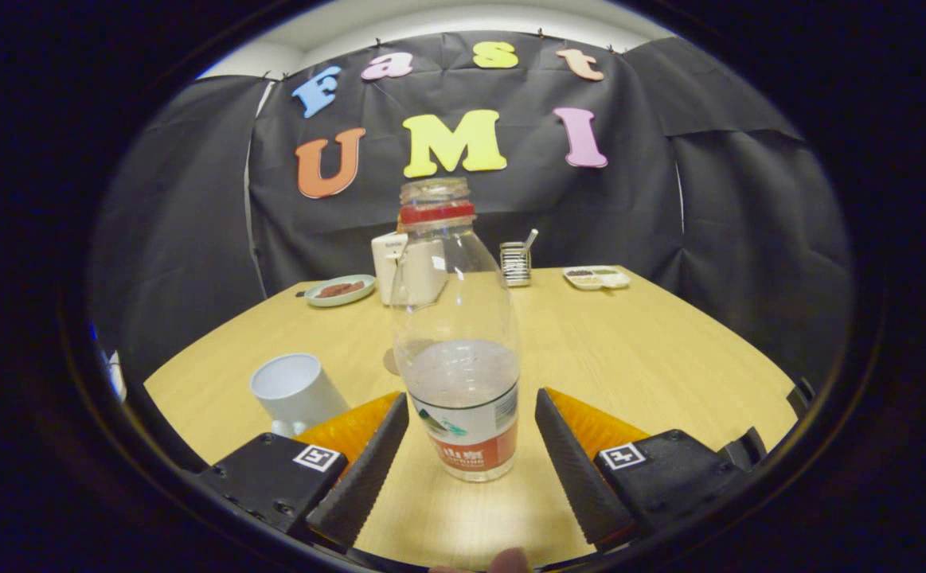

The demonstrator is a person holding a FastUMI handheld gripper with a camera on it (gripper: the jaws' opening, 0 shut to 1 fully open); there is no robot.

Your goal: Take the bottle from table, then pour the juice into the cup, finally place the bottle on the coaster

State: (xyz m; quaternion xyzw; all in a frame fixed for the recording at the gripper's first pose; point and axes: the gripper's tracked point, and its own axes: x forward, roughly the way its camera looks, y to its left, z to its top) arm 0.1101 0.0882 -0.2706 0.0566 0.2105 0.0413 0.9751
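Bottle [459, 334], clear, uncapped, part-full, stands between spread gripper [470, 414] fingers.

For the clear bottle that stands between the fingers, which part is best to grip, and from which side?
Grip the bottle at its lower body, near the label, coming straight forward as the hand-held gripper already faces it. It stands upright with no cap; the body there is wide and nearly straight, while the neck narrows. The fingers are open on either side, not touching it.
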